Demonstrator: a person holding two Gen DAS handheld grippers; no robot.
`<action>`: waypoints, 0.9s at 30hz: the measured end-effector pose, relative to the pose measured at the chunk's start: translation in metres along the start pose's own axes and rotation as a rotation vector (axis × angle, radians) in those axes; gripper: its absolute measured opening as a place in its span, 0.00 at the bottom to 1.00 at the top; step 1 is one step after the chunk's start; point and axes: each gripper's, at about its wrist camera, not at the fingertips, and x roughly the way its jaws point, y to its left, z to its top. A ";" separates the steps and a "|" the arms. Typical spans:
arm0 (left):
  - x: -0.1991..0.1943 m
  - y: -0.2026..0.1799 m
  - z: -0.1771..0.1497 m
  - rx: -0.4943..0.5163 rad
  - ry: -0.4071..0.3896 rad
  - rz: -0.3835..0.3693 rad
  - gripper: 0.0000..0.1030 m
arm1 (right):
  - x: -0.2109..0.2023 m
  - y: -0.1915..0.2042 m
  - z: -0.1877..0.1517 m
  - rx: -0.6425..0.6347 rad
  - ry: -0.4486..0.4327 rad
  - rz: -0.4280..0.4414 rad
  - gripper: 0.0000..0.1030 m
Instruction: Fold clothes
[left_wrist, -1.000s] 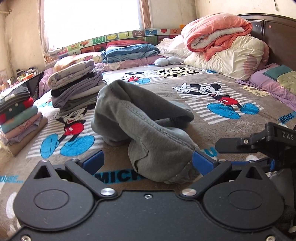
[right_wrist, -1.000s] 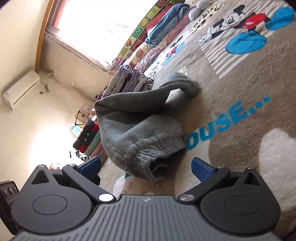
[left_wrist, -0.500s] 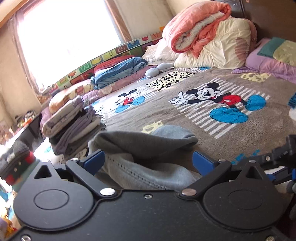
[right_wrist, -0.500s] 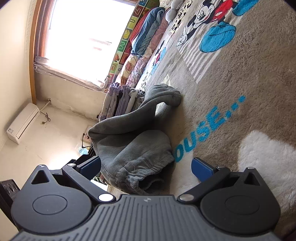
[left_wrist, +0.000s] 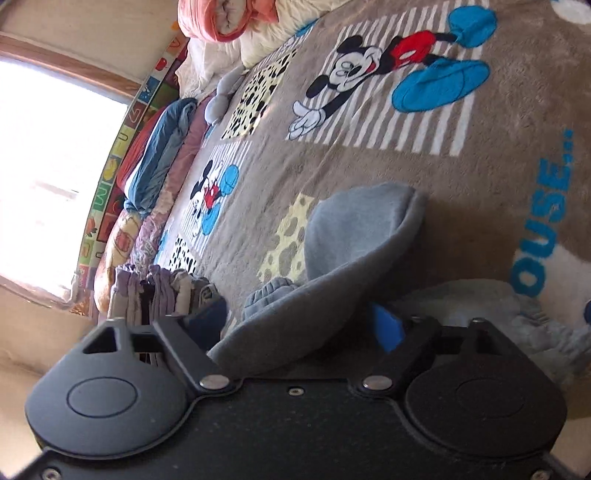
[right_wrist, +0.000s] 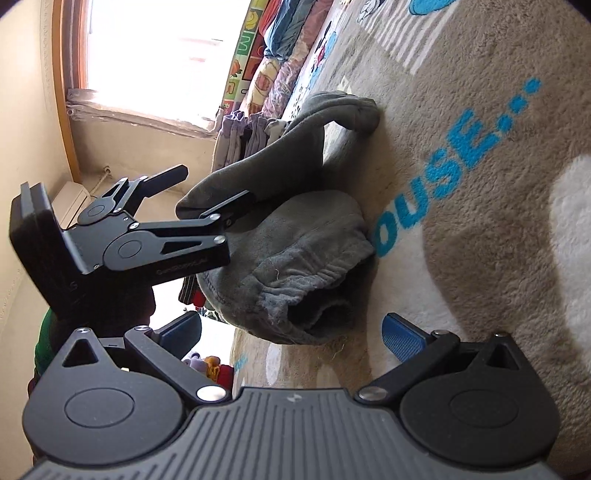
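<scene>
Straddling grey sweatpants (left_wrist: 325, 295), left gripper (left_wrist: 295, 325)

Mickey Mouse blanket (left_wrist: 498, 155), rolled quilt (left_wrist: 225, 18)

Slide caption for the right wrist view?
Open right gripper faces grey sweatpants on the bed; left gripper alongside.

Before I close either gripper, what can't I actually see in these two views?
1. Left wrist view: the grey fleece garment drapes across the open left gripper, hiding what its pads touch.
2. Right wrist view: one left finger disappears behind that cloth.
3. Both views: the stack of folded clothes is partly hidden, by the gripper body and by the garment.
4. The garment's legs are bunched, so their layout is unreadable.
</scene>
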 end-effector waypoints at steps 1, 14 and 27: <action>0.005 0.007 -0.005 -0.039 0.013 -0.006 0.56 | 0.000 -0.001 -0.001 0.004 -0.002 0.003 1.00; 0.052 0.091 -0.122 -0.883 0.147 -0.158 0.35 | 0.007 -0.005 -0.006 0.063 -0.002 0.088 1.00; 0.018 0.089 -0.189 -1.283 0.037 -0.243 0.41 | 0.019 0.002 -0.021 0.070 -0.034 0.139 1.00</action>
